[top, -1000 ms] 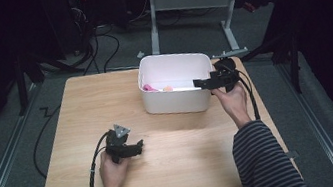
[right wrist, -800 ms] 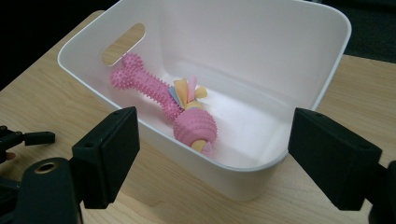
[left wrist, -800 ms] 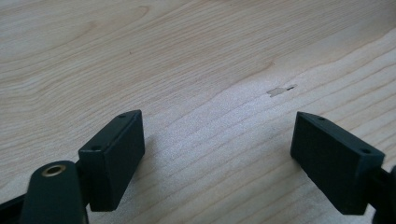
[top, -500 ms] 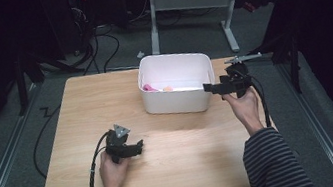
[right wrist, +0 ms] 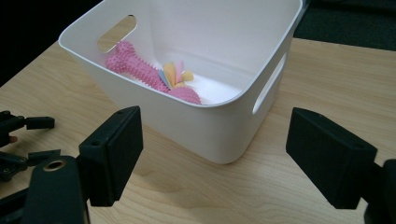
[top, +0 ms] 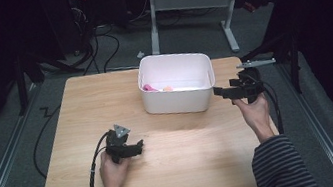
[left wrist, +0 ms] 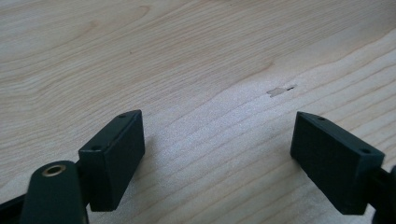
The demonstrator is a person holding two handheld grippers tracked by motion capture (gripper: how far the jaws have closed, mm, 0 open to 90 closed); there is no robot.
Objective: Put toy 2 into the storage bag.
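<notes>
A white plastic bin (top: 176,84) stands at the back middle of the wooden table (top: 80,107). Inside it lie a pink spiky bone-shaped toy (right wrist: 140,67) and a small yellow and pink piece (right wrist: 175,73). My right gripper (top: 217,92) hovers just off the bin's right end and points left at it. Its jaws have just been closing a little, they still stand open, and nothing is between them. The right gripper view looks over the bin's near corner (right wrist: 210,135). My left gripper (top: 138,146) rests low over bare wood in the front left part of the table, open and empty (left wrist: 219,154).
A small chip (left wrist: 280,90) marks the wood ahead of the left gripper. Cables trail from both grippers over the table's edges. Behind the table stand a desk frame (top: 191,3) and loose floor cables (top: 95,39).
My right gripper has moved to the right and a little toward the person, from above the bin's right rim to beside the bin. The left hand has kept still.
</notes>
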